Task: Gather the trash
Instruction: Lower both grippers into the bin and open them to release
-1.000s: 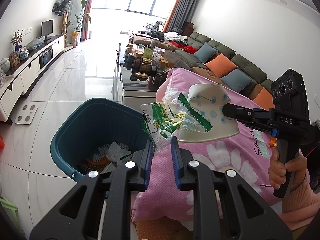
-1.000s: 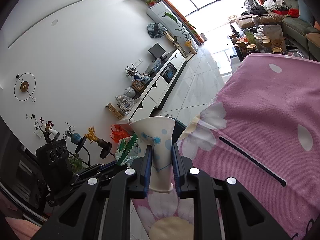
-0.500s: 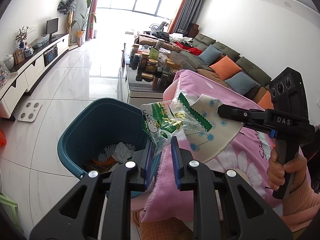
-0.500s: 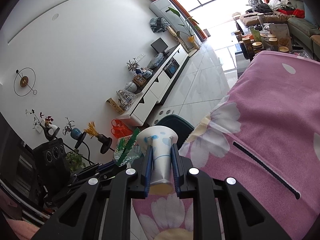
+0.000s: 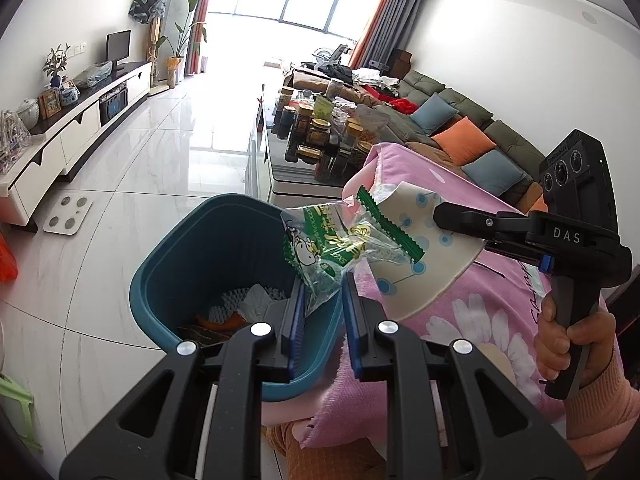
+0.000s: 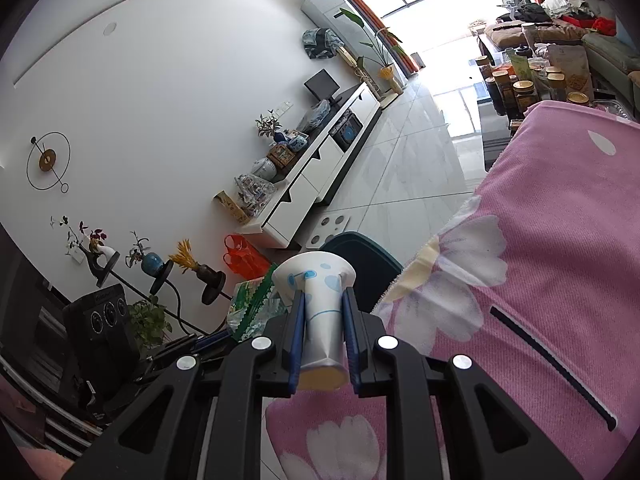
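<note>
Clearly, the left tool (image 5: 320,300) is clamped on a crumpled clear snack wrapper (image 5: 332,244) printed in green with a white cartoon dog and a zigzag green edge; it stands just above the near rim of the bin. At 3 o'clock from it, the right tool (image 6: 322,316) is closed on a white paper cup (image 6: 320,300) with blue dots, squeezed flat at its middle, its wide mouth flaring toward the bin. The teal bin (image 5: 180,264), at 9 o'clock of the wrapper, holds white foam netting (image 5: 232,300), crumpled white paper and an orange scrap. Its far side is cut off behind the left tool's fingers (image 5: 294,320). A pink floral blanket (image 6: 540,260) covers the table; what lies beneath is hidden.
</note>
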A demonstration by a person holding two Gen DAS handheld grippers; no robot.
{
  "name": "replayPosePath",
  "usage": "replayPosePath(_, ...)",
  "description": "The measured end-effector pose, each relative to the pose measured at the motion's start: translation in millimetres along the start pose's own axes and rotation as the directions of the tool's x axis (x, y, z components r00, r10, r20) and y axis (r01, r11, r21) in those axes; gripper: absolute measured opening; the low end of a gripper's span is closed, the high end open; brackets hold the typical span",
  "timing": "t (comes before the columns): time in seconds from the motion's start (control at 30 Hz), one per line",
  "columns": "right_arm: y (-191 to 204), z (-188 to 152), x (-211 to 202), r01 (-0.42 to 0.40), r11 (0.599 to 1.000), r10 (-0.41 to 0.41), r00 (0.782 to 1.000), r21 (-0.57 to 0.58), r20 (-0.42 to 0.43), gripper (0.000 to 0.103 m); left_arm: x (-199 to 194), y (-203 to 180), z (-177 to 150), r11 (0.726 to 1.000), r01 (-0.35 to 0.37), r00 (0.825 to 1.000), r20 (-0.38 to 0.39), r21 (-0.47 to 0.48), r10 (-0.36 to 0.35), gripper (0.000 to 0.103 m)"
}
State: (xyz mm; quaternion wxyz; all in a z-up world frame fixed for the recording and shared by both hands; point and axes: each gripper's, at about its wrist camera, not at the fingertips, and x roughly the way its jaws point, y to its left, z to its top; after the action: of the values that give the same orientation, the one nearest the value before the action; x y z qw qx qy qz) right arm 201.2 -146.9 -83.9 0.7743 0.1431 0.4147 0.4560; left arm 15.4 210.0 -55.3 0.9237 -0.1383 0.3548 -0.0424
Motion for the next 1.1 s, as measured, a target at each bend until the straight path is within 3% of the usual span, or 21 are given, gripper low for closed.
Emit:
replayPosePath(0.63, 7, 7, 28, 0.02, 1.0, -0.02, 0.999, -0.001, -0.035, 0.017, 7, 5, 0, 0.998, -0.051, 0.999, 0.001, -0.029, 0.051, 0.019)
replayPosePath(1.1, 15, 11, 57, 0.067, 0.998, -0.067, 0.995, -0.008, -0.077, 0.017, 29, 20, -3, 0.994, -0.084, 0.996, -0.042, -0.075, 0.081, 0.019)
